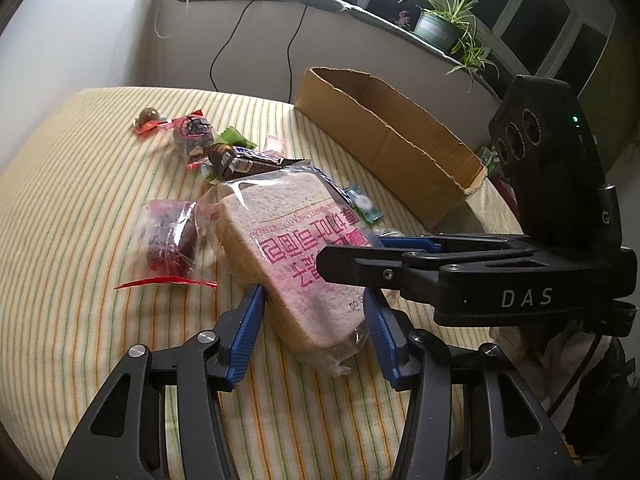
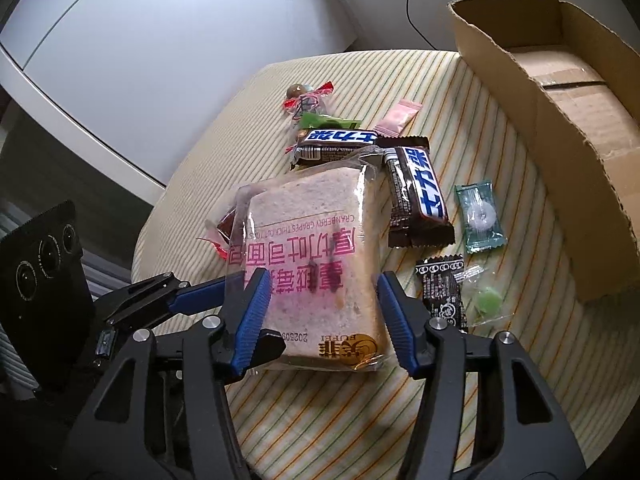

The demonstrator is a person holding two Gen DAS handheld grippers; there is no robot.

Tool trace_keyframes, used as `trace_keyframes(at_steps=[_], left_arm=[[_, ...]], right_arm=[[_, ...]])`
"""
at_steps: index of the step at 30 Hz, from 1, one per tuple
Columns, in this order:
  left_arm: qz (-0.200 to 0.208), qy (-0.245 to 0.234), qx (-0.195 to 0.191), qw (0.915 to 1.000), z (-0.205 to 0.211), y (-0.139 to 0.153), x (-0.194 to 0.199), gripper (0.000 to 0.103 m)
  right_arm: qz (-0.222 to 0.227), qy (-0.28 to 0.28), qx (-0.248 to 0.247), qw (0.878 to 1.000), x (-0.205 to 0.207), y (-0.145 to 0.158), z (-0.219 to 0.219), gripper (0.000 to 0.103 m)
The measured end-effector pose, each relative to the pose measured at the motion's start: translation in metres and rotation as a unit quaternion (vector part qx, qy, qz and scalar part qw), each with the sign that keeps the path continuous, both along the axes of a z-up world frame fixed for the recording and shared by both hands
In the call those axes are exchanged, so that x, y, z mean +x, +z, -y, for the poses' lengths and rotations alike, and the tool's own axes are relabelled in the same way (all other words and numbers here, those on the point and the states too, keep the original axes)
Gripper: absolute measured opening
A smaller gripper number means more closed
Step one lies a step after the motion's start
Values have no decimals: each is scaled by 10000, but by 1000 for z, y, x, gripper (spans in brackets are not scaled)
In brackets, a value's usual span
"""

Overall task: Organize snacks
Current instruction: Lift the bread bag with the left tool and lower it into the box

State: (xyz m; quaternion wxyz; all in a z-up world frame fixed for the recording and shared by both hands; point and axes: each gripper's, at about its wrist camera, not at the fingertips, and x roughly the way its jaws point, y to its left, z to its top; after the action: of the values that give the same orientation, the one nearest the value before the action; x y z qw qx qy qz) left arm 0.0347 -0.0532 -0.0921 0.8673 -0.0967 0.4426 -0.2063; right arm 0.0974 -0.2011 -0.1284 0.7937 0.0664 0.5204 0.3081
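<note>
A wrapped slice of toast bread point(image 1: 288, 252) with pink print lies on the striped cloth; it also shows in the right wrist view point(image 2: 316, 256). My left gripper point(image 1: 316, 300) straddles its near end, blue pads close to or touching its sides. My right gripper point(image 2: 320, 284) straddles the same bread from the other side, jaws around it; its arm point(image 1: 460, 272) reaches over the bread in the left wrist view. Two chocolate bars point(image 2: 416, 196) and small candies point(image 2: 480, 216) lie beyond the bread. An open cardboard box point(image 2: 560, 128) stands to the right.
A red-wrapped snack point(image 1: 168, 240) lies left of the bread. More candies point(image 1: 192, 128) sit further back. A wall, cables and a sill with a potted plant point(image 1: 440, 20) are behind the table. The table edge curves near the left.
</note>
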Motion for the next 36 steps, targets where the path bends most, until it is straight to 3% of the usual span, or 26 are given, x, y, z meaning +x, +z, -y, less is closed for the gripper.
trace_keyframes(at_steps=[10, 24, 36], left_arm=[[439, -159, 76, 9989, 10, 29, 1, 49], [848, -595, 16, 9946, 65, 61, 45, 49], [836, -972, 97, 9917, 122, 61, 86, 49]], right_arm=[[354, -157, 55, 9992, -7, 31, 14, 55], [844, -696, 136, 9939, 15, 81, 70, 55], [988, -1161, 30, 9883, 44, 87, 126, 55]])
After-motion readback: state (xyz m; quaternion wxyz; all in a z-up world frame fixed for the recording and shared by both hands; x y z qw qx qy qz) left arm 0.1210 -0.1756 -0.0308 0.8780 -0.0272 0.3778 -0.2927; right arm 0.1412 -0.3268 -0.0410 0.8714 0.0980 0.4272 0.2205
